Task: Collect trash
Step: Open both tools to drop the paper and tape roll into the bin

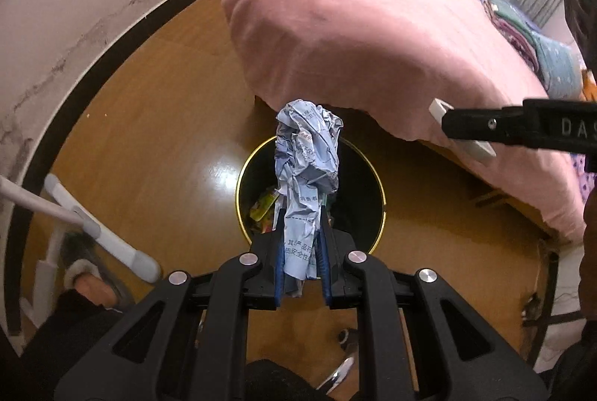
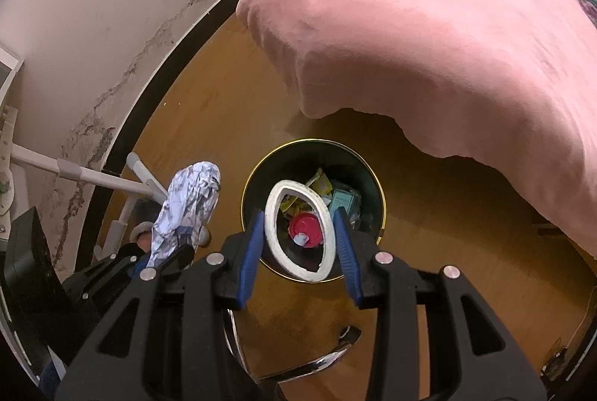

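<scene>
The left gripper has its two blue-padded fingers squeezed tight on one crumpled paper wrapper. The wrapper is pale blue and white, wrinkly, with small print on it. It sticks up past the fingertips in a bunchy lump. Right beyond the fingertips, and below them, is the trash bin. It is round and black with a thin gold rim, and it stands on the shiny brown wood floor. Some bright yellow and green scraps lie inside it.

The right gripper has its two blue fingers pressed on the sides of one white ring. The ring is smooth and squashed into an egg shape. Through the ring you can see down into the same bin, which holds a red round lid, yellow wrappers and a pale green box. The bin's mouth is wide open under both grippers.

To the left of the right fingers, the wrapper shows again, held up beside the bin, not over it in this view.

Past the bin, a soft pink blanket hangs over the bed edge, close above the bin's far rim. To the left is a white pipe stand by the scuffed white wall.
</scene>
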